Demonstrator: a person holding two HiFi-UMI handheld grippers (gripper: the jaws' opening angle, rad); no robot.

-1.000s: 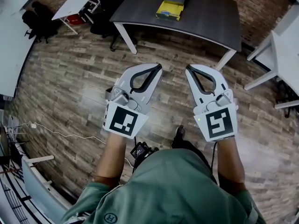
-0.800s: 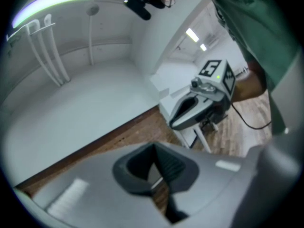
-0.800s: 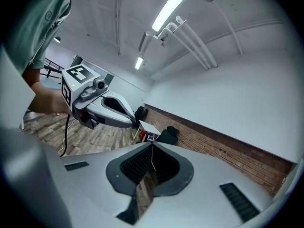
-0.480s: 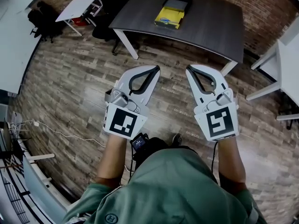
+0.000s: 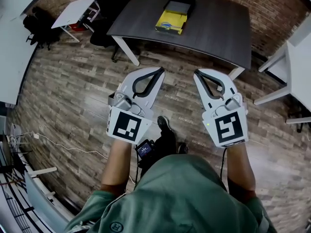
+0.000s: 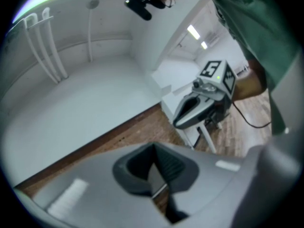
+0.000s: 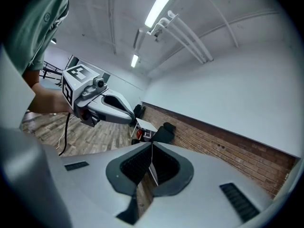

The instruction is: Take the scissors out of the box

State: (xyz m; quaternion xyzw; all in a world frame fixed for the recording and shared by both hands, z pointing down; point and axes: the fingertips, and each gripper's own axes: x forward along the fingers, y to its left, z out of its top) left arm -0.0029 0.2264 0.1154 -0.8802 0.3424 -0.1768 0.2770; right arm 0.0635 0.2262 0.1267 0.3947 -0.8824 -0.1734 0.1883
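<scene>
closer now, the table (image 5: 214,23) with its yellow box (image 5: 171,21) lies ahead, one shoe (image 5: 164,125) stepped forward. both forearms reach out, left gripper (image 5: 160,71) and right gripper (image 5: 197,73) side by side, jaws pinched together, empty; scissors not discernible.

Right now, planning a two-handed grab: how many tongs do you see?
2: left tongs centre-left, right tongs centre-right, both over the floor; none looks hidden.

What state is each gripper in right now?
Left gripper: shut, holding nothing.
Right gripper: shut, holding nothing.
</scene>
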